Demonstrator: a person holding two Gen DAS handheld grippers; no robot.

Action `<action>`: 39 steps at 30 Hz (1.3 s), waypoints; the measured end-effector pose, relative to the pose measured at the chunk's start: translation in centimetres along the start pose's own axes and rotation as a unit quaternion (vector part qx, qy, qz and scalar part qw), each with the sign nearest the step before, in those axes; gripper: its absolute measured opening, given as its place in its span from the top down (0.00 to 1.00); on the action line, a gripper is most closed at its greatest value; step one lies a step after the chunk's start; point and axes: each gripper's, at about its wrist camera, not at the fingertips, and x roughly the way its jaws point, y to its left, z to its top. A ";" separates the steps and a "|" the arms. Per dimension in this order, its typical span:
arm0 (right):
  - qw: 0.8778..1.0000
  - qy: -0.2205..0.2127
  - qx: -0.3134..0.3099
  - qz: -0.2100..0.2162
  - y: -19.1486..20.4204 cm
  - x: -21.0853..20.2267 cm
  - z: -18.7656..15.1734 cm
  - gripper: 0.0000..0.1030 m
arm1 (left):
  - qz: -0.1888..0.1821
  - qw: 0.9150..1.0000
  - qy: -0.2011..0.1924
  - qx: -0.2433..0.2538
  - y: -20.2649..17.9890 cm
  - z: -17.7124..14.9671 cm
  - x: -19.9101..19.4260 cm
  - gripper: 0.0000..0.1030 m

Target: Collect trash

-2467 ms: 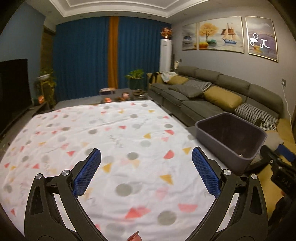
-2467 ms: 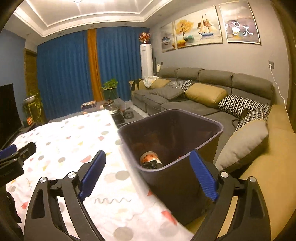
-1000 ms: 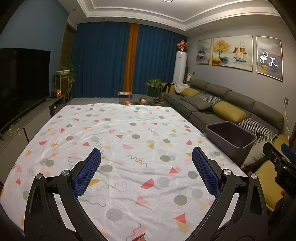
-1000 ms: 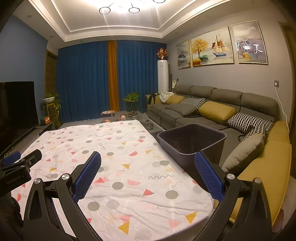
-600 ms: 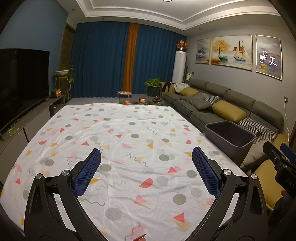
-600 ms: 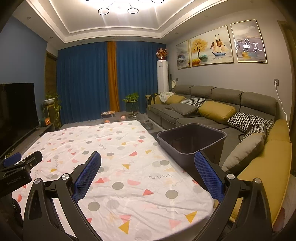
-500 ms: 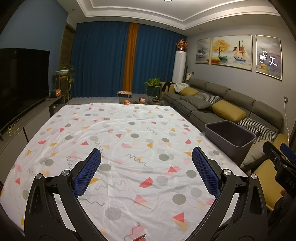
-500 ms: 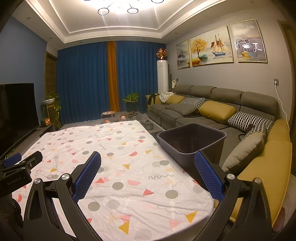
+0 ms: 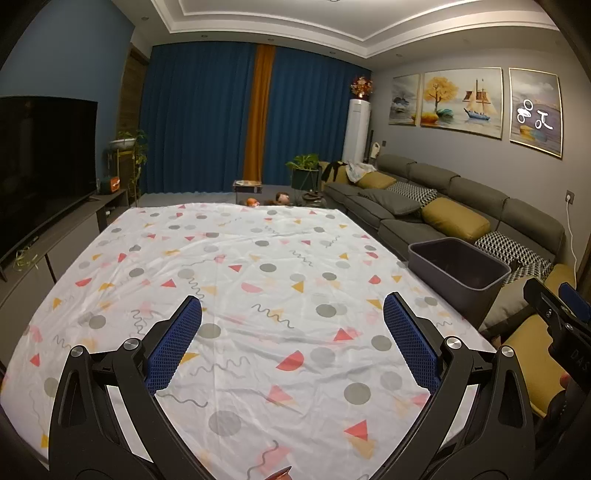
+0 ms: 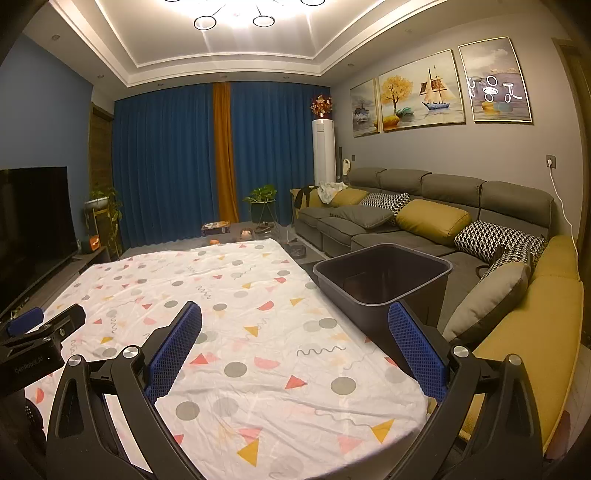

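Both grippers have pulled back from the dark grey plastic bin (image 10: 384, 280); left gripper (image 9: 291, 339) and right gripper (image 10: 295, 343) gape empty. Only the right wrist view shows the ceiling lights (image 10: 236, 14).

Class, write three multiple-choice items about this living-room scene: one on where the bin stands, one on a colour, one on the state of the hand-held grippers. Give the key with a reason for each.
1. Where does the dark bin stand?
A. At the cloth-covered table's edge, on the sofa side
B. In the middle of the table
C. Under the television

2. What colour is the narrow curtain strip between the blue curtains?
A. Green
B. Orange
C. White

3. What state are the left hand-held gripper and the right hand-held gripper in?
A. Both shut on trash
B. One open, one shut
C. Both open and empty

Key: 1 A, the bin sits between the table edge and the sofa. 2 B, an orange band splits the blue drapes. 3 C, each wrist view shows blue pads wide apart with nothing between them.
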 end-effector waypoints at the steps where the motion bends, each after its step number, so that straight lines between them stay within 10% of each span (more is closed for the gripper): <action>1: 1.000 0.000 0.000 0.000 0.0 0.0 0.0 0.05 | 0.000 1.000 0.001 0.000 0.0 0.0 0.1 0.06; 39: 1.000 0.000 0.001 0.002 0.2 -0.2 0.0 0.05 | -0.001 1.000 0.002 -0.003 0.0 -0.2 -0.3 0.06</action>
